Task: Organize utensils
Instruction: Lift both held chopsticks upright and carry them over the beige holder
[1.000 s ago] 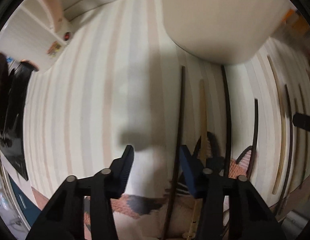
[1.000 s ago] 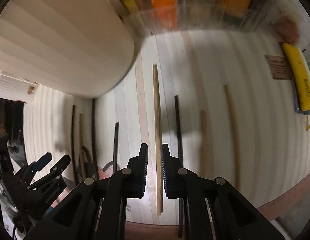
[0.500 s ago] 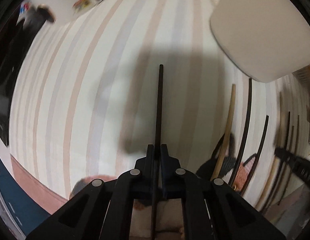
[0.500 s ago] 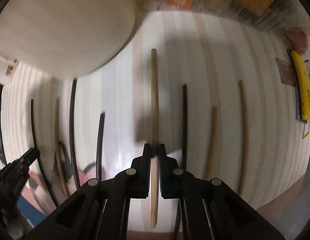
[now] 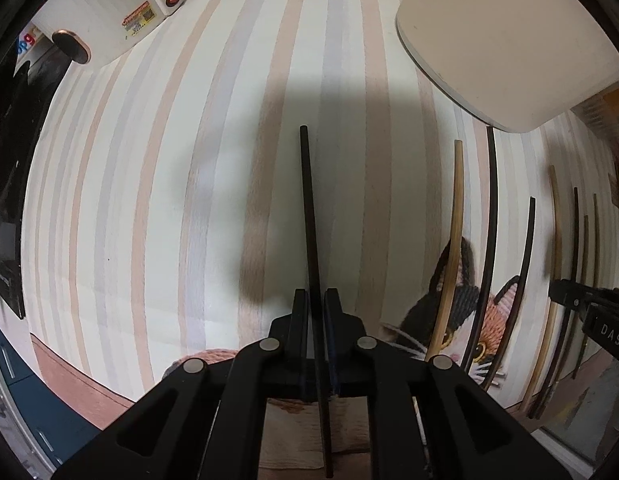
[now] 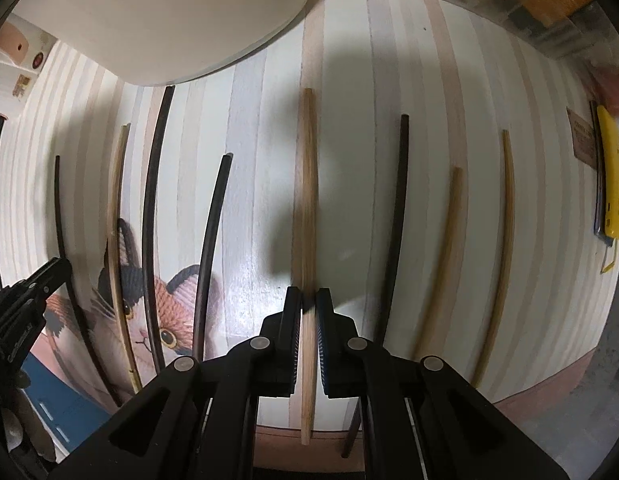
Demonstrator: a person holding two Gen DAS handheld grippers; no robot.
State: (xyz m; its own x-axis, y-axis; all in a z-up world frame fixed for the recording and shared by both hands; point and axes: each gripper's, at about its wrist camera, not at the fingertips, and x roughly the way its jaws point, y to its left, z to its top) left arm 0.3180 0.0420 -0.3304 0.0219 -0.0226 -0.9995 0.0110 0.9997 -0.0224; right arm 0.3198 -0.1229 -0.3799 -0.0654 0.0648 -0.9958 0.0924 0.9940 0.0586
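Several black and wooden chopsticks lie in a row on a striped mat. My left gripper points straight down with a black chopstick between its pads. The pads touch the stick, and the jaws are opening slightly. My right gripper also points down and is shut on a wooden chopstick in the middle of the row. In each wrist view the other gripper shows at the edge: the right gripper and the left gripper.
A large white container stands at the far side of the mat, above the row. A white appliance sits at the far left. A yellow utility knife lies at the right edge. Loose chopsticks flank the right gripper's wooden chopstick on both sides.
The left gripper, open a second ago, has shut on a black chopstick and carried it left, away from the row. The right gripper has sunk onto the wooden chopstick and closed on it.
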